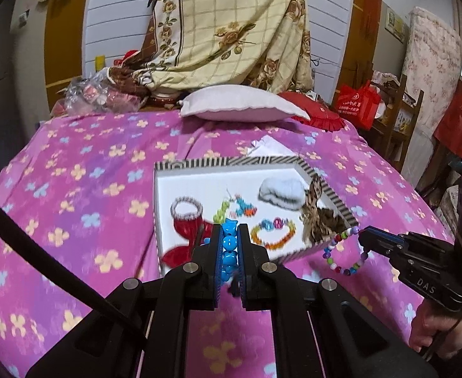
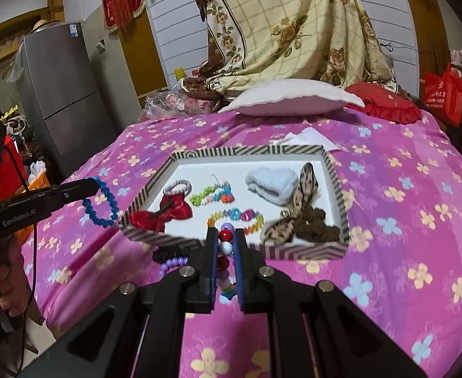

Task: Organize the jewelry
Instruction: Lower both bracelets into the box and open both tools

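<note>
bed (image 1: 73, 189) | left gripper (image 1: 230, 245) clamps blue bracelet (image 1: 229, 249), right gripper (image 2: 226, 245) clamps mixed bracelet (image 2: 225, 245) | lifted for tray (image 2: 338, 186)

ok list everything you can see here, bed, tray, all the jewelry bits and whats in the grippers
bed cover: 1, pink with flowers, under everything
tray: 1, striped rim, white inside, on the bed
red bow: 1, red, tray's left side
green bead string: 1, green, blue and orange, tray middle
orange bead bracelet: 1, orange with coloured beads, tray front
fluffy scrunchie: 1, pale blue-white, tray back right
leopard bow: 1, leopard and brown, tray right
purple beads: 1 strand, purple, on the bed before the tray
pillow: 1, white, far end
red cushion: 1, beside the pillow
blue bead bracelet: 1, in the left gripper
multicolour bead bracelet: 1, in the right gripper
</note>
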`<state>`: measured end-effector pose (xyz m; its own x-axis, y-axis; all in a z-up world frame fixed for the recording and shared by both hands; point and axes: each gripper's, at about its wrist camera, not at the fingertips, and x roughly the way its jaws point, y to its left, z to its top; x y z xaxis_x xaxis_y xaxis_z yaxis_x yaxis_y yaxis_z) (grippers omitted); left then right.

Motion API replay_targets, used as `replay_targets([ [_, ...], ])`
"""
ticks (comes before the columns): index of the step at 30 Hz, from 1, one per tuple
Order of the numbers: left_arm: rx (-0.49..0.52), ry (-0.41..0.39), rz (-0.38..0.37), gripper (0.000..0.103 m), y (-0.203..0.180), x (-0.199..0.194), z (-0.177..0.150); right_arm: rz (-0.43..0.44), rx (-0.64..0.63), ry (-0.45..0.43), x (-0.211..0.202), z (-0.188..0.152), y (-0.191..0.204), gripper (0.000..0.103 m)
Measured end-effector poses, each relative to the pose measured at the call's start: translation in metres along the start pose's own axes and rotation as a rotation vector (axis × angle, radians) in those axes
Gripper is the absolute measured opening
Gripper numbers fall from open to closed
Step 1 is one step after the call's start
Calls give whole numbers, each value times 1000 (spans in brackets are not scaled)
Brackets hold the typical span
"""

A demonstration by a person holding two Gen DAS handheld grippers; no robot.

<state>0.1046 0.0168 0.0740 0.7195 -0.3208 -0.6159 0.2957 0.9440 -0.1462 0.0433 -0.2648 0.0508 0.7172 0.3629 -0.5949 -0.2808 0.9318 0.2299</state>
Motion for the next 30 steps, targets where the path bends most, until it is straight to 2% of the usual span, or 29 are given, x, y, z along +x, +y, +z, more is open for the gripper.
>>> replay_targets([
  [6, -5, 9, 6, 0, 7, 30, 30, -13, -15, -33, 14, 44, -5, 9],
  [16, -64, 64, 17, 0, 24, 107, 77, 8, 66, 11, 102, 104, -40, 9],
  [24, -139, 115, -43, 0, 21, 164, 88, 80, 165, 77, 178, 114, -45, 9],
  [30, -103, 228, 61, 0, 33, 212, 72, 33, 259, 165, 214, 107, -71, 9],
])
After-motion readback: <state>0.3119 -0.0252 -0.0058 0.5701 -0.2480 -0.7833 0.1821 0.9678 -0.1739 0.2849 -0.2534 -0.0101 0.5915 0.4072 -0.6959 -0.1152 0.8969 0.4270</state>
